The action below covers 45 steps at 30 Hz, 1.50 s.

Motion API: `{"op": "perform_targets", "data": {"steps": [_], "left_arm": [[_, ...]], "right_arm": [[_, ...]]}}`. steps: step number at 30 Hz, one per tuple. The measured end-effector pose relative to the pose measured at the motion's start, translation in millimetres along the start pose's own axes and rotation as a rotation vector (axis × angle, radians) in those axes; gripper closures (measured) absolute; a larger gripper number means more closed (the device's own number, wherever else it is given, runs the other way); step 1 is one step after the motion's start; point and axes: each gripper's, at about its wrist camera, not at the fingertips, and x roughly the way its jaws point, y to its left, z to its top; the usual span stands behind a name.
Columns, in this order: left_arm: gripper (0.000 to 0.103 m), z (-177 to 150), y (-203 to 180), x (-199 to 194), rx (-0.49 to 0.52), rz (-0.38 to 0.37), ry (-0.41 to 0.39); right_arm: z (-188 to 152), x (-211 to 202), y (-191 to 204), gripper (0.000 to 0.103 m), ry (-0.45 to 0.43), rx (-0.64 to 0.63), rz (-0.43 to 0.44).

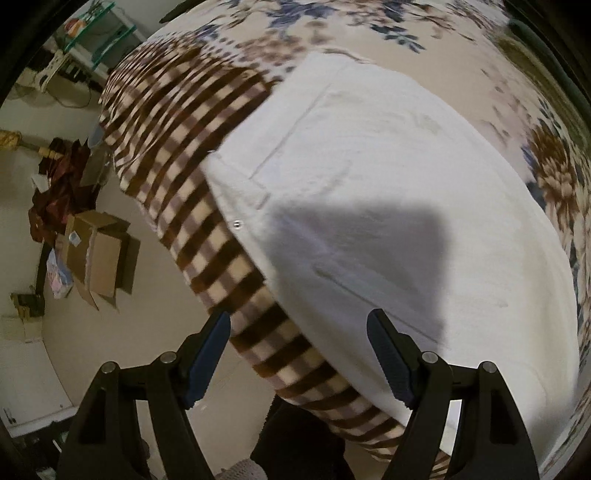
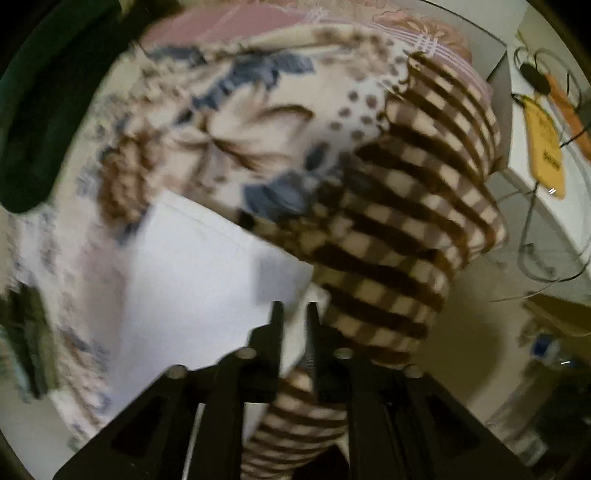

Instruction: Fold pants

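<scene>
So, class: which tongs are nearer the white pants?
Right. The right tongs, nearly closed, sit at the white pants edge; the left tongs hover open above the pants.

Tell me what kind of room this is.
Probably a home bedroom: white pants lie on a floral blanket over a bed, with cardboard boxes on the floor beside it.

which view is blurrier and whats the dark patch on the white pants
The right wrist view is blurrier: motion smear over the white pants and blanket. The left wrist view is sharper; the dark patch on the pants is a cast shadow, ahead of the open left gripper.
</scene>
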Motion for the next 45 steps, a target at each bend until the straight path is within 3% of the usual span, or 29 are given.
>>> {"op": "perform_targets", "data": {"steps": [2,3,6,10,11,13,15,16,18,19,20,21,26,30,36,39,40,41,44,45], "left_arm": [[0.028,2,9,-2,-0.016,-0.01,-0.003],[0.028,3,12,-2,-0.022,-0.021,-0.005],[0.028,10,19,1,-0.05,-0.027,-0.015],[0.032,22,29,16,-0.121,-0.053,-0.003],[0.038,25,31,21,-0.139,-0.072,0.001],[0.074,31,36,29,-0.17,-0.111,0.006],[0.088,35,40,34,-0.186,-0.133,-0.009],[0.09,36,41,35,-0.19,-0.135,-0.017],[0.093,37,43,35,-0.192,-0.146,-0.028],[0.094,36,44,34,-0.19,-0.148,-0.035],[0.095,35,46,30,-0.188,-0.154,-0.049],[0.095,35,48,26,-0.187,-0.159,-0.059],[0.095,34,64,5,-0.193,-0.207,-0.095],[0.095,36,70,-6,-0.169,-0.197,-0.121],[0.092,44,68,23,-0.148,-0.172,-0.049],[0.091,43,62,14,-0.096,-0.146,-0.059],[0.09,41,60,7,-0.078,-0.142,-0.075],[0.09,38,56,-2,-0.051,-0.125,-0.095],[0.068,32,48,-24,-0.01,-0.095,-0.157],[0.046,28,42,-32,0.003,-0.088,-0.174]], "right_arm": [[-12,-5,5,0.066,0.008,0.003,0.068],[-21,-8,10,0.063,0.019,-0.002,0.102],[-63,-9,31,0.061,0.095,-0.041,0.197],[-119,20,59,0.06,0.214,-0.082,0.232],[-128,30,63,0.06,0.23,-0.078,0.229],[-140,48,65,0.06,0.242,-0.044,0.236],[-146,62,64,0.06,0.239,0.003,0.259],[-146,69,65,0.06,0.231,0.032,0.263],[-150,76,64,0.071,0.215,0.078,0.251],[-152,78,63,0.088,0.2,0.089,0.235],[-153,78,65,0.096,0.188,0.088,0.211],[-157,76,66,0.098,0.178,0.089,0.207],[-166,43,71,0.1,0.153,0.018,0.208],[-169,18,71,0.101,0.161,-0.042,0.19],[-176,43,61,0.099,0.244,-0.127,0.119],[-166,42,49,0.082,0.249,-0.137,0.151],[-160,33,40,0.071,0.222,-0.121,0.167],[-153,24,30,0.066,0.191,-0.11,0.183],[-128,3,16,0.061,0.11,-0.095,0.1],[-123,-1,19,0.061,0.1,-0.123,0.099]]}}
